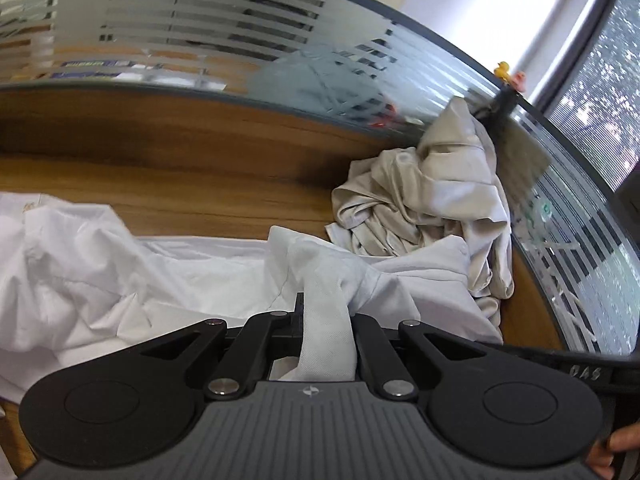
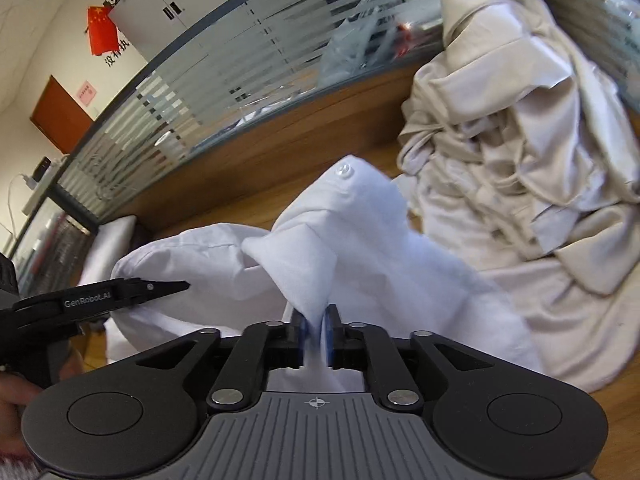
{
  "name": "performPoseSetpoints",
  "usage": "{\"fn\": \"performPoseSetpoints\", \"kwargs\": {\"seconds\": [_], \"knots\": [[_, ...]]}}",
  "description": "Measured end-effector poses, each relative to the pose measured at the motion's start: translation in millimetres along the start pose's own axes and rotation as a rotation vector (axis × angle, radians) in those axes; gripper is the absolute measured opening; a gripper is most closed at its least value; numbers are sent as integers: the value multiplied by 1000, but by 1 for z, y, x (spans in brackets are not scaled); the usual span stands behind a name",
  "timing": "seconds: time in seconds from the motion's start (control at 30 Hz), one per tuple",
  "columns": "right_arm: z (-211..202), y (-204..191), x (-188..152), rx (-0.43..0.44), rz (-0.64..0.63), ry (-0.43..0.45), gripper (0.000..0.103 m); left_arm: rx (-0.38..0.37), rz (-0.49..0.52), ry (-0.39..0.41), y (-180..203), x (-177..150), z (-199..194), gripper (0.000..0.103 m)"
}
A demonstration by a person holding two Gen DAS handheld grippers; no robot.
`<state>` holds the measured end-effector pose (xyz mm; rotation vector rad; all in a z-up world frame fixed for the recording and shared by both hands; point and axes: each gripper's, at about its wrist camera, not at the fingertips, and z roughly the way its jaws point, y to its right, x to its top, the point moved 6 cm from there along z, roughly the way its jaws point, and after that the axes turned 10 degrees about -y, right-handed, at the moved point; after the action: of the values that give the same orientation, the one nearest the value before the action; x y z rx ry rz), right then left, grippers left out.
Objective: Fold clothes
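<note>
Garments, two. One white shirt (image 2: 372, 256), crumpled across the near part of the table (image 1: 168, 184); one button shows on the raised fold in the right wrist view. One beige garment (image 1: 436, 196), heaped in a loose pile at the far right of the table, against the glass partition (image 1: 192, 20). The white shirt's edge lies just beside the beige pile and seems to touch it at the foot; you cannot tell from these views how far the two overlap.

Grippers, two, one in each of your hands. Your left gripper (image 1: 326, 316) is pressed together on a band of the white shirt, which runs up between its jaws and hides the fingertips. Your right gripper (image 2: 316, 330) has its jaws slightly parted, with a fold of the same white shirt hanging between the blue pads (image 2: 330, 332); the cloth there is blurred and you cannot tell whether the pads press on it. The left gripper also shows at the left edge of the right wrist view, its tip against the shirt.

Hands, two, each seen only in part at a frame edge.

Table, one, wood grain, bordered at the back and right by the striped glass partition.

Containers: none in view. Both garments lie directly on the table.
</note>
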<state>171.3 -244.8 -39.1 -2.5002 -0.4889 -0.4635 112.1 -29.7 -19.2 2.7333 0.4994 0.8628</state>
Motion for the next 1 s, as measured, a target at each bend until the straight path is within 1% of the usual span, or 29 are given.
{"fn": "performPoseSetpoints", "kwargs": {"seconds": [0.03, 0.17, 0.3, 0.37, 0.5, 0.57, 0.67, 0.73, 0.8, 0.83, 0.87, 0.9, 0.93, 1.0], "knots": [[-4, 1, 1, -8, -9, 6, 20, 0, 8, 2, -1, 0, -2, 2], [-23, -4, 15, -14, -83, 45, 21, -4, 28, 2, -2, 0, -7, 2], [-29, -30, 29, 58, -195, 51, 21, -9, 28, 2, -3, 0, -10, 2], [-19, -48, 31, 102, -253, 4, 21, -11, 29, 3, -2, 0, -10, 2], [27, -70, 24, 191, -312, -158, 21, -14, 32, 5, -2, 1, -11, 2], [52, -70, 23, 174, -309, -203, 21, -12, 41, 6, -1, 0, -13, 2], [86, -67, 25, 87, -332, -249, 21, -9, 55, -6, 0, -4, -11, 2], [102, -70, 25, 31, -382, -277, 25, -4, 61, -28, 0, -7, -6, 2], [116, -72, 24, 5, -422, -301, 32, 4, 64, -59, 0, -12, 1, 4], [123, -72, 23, -9, -430, -313, 33, 15, 67, -78, -2, -14, 6, 5], [128, -71, 21, -20, -435, -323, 37, 30, 70, -93, -3, -17, 11, 6], [133, -68, 18, -30, -441, -330, 39, 45, 77, -106, -5, -19, 15, 8], [138, -66, 16, -40, -445, -336, 39, 68, 83, -113, -9, -22, 20, 12], [146, -61, 13, -59, -437, -330, 40, 130, 76, -109, -19, -24, 27, 14]]}}
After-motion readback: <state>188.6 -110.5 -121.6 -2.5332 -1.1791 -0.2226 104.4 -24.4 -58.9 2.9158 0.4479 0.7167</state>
